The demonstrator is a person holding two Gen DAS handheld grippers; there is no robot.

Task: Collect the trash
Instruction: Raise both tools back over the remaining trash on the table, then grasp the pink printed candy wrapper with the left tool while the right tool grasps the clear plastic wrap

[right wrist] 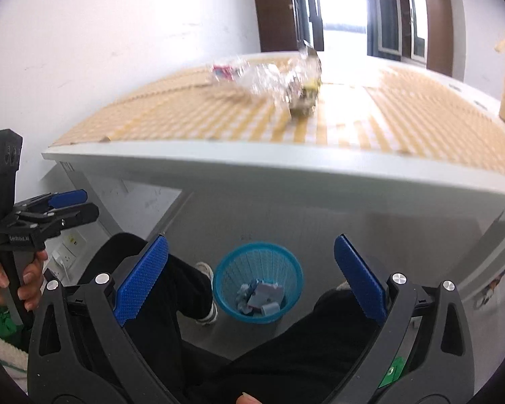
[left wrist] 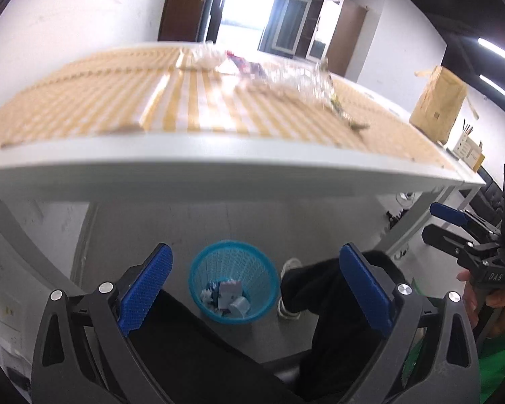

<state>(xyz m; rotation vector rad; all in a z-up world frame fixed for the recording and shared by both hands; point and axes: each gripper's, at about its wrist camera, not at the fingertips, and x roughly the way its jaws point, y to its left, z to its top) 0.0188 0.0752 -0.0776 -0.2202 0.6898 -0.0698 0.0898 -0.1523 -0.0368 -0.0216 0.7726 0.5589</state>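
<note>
- My left gripper (left wrist: 256, 286) and my right gripper (right wrist: 250, 277) are both wide open and hold nothing.
- The blue trash basket (right wrist: 225, 269) stands on the floor under the table (right wrist: 286, 175), with paper scraps inside.
- Clear plastic wrappers (right wrist: 269, 80) lie near the far edge of the table, blurred.

Both the left gripper (left wrist: 256, 289) and the right gripper (right wrist: 250, 282) point downward, jaws spread wide, nothing between them.
</note>
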